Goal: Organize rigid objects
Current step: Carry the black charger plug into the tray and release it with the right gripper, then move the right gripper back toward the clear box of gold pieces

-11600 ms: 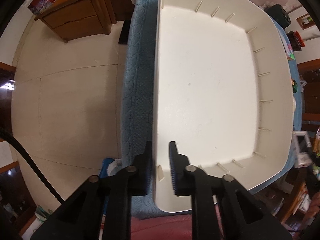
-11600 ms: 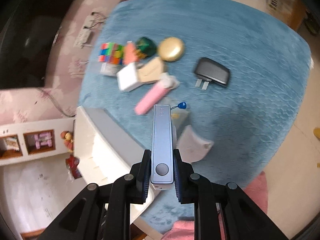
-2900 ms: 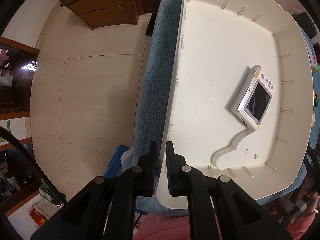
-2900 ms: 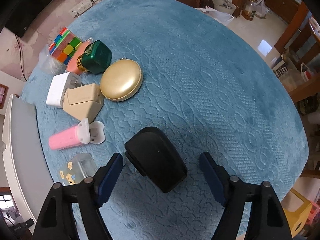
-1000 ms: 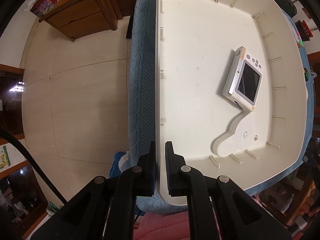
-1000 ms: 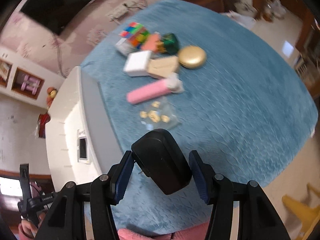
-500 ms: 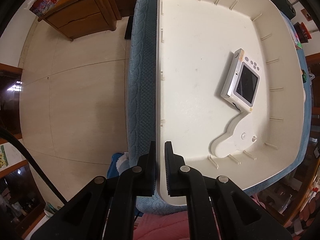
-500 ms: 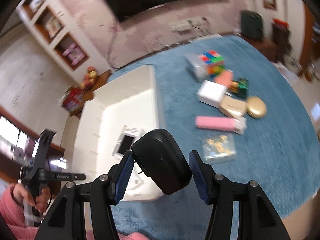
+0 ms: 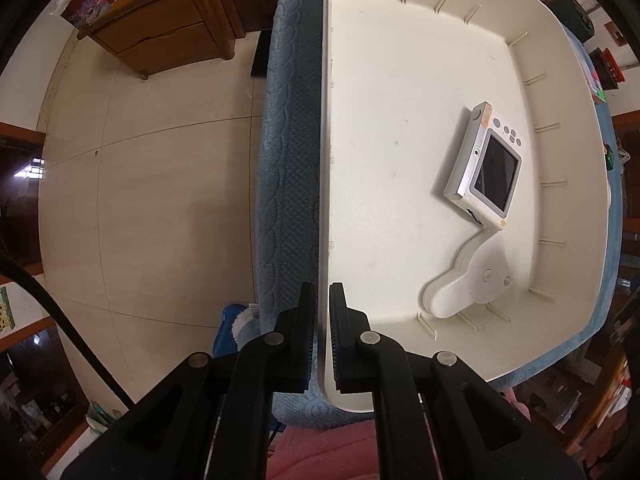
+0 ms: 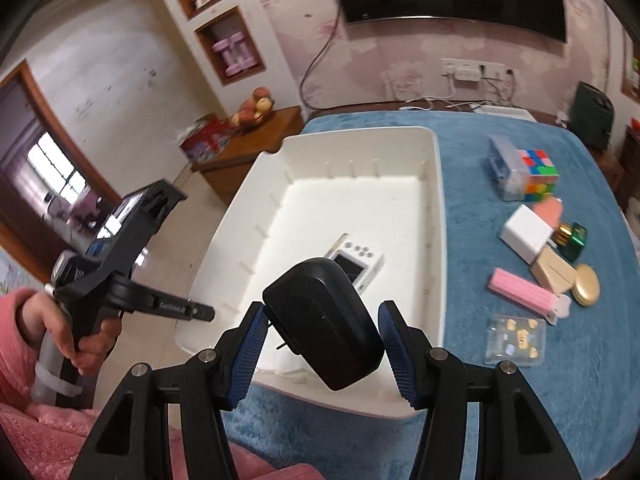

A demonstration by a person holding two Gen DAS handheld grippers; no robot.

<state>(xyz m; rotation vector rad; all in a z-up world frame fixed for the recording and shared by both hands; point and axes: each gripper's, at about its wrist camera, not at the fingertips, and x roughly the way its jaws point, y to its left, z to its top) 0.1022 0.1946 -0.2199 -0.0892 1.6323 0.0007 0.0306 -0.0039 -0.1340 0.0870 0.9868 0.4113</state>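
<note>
- Step in hand, by the look of it: carrying the black adapter (image 10: 322,322) to the white bin (image 10: 434,208) for deposit.
- Right gripper (image 10: 320,350) clenched on the adapter, blue pads pressing its two sides; adapter held tilted in the air, above the bin's near rim, at 6 o'clock of the bin in the right wrist view.
- Left gripper (image 9: 319,336) clamped on the bin's wall (image 9: 325,184), pointing straight down, one finger outside and one inside; steadying the bin, apparently.
- Already in the bin: a silver device (image 9: 482,166) with a dark screen, toward the right wall, and a white flat piece (image 9: 466,280) just below it, at about 5 o'clock of the bin floor.
- Bare bin floor from centre out to 12 o'clock in the right wrist view.
- On the blue cloth (image 10: 520,400), well apart at 3 o'clock of the bin: cube (image 10: 538,176), white box (image 10: 524,238), pink case (image 10: 520,290), gold disc (image 10: 586,290), clear packet (image 10: 516,338).
- Next move calls for: forward over the rim, down onto bare floor clear of the device, then release.
- Likely remainder: the cloth items, one by one.
</note>
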